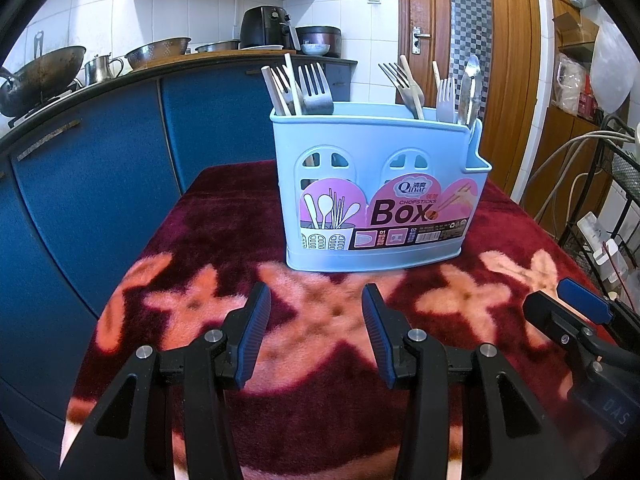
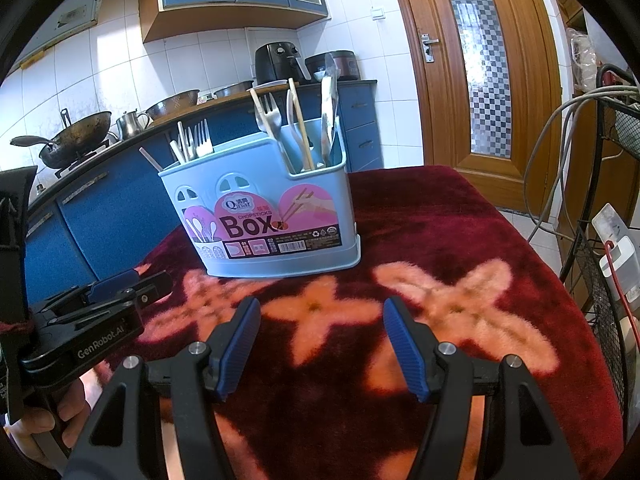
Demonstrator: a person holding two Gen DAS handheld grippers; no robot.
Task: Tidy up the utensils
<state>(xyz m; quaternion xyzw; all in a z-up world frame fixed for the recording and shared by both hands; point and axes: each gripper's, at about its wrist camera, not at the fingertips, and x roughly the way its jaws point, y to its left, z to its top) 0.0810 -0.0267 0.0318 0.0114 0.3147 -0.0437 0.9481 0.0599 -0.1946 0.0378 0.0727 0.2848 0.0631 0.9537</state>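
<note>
The left hand-held gripper (image 1: 316, 336) and right hand-held gripper (image 2: 320, 344) hover over the desk's (image 2: 460, 216) near edge — both spread wide, holding nothing. The blue utensil box (image 1: 376, 196) stands upright toward the far edge — forks (image 1: 316, 88), chopsticks (image 2: 300, 124) and a spoon (image 1: 470, 84) inside.

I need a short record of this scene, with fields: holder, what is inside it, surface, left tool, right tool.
holder: light blue chopsticks box, upright, label facing the cameras
contents: forks, chopsticks and a metal spoon, standing in its left and right ends
surface: dark red blanket with pink flowers
left tool: open, empty, short of the box
right tool: open, empty, short of the box
</note>
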